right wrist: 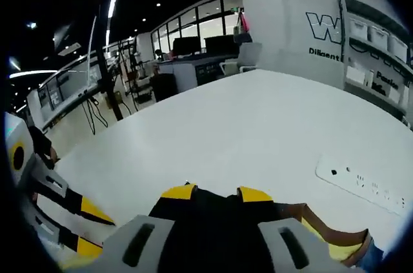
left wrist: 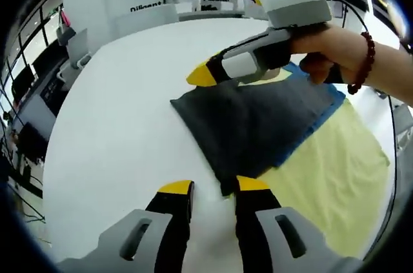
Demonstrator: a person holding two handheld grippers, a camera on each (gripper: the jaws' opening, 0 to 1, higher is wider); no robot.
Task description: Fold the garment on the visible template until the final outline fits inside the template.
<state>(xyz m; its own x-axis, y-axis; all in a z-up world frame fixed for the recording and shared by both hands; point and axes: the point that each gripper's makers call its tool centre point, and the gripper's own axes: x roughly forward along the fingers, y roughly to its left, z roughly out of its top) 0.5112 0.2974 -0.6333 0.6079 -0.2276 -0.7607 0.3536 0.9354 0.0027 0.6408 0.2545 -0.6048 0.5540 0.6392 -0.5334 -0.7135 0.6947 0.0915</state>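
A dark grey folded fabric garment [left wrist: 258, 124] is seen lying on a blue rectangular template sheet [left wrist: 322, 115], which itself rests on a pale yellow cloth mat [left wrist: 335, 176] spread over the broad white desk [left wrist: 116, 124]. In the left gripper view, the left claw [left wrist: 214, 187], grey-bodied with black jaws and yellow tips, is placed at the near corner of the garment; its jaws stand narrowly apart with the dark corner of the fabric showing in the gap between them, though whether the cloth is actually pinched cannot be told. The right claw [left wrist: 203, 76] is seen in the same view, held by a person's hand [left wrist: 329, 50] wearing a dark red bead bracelet [left wrist: 364, 63], its yellow tip touching the far corner of the garment. In the right gripper view, the right claw [right wrist: 216, 193] has dark fabric [right wrist: 213, 221] bunched between and beneath its narrowly spaced jaws, so that the garment appears to be held there. A white power strip [right wrist: 364, 182] is seen lying on the desk to the right, well apart from the garment, and the left claw [right wrist: 84, 221] enters from the lower left.
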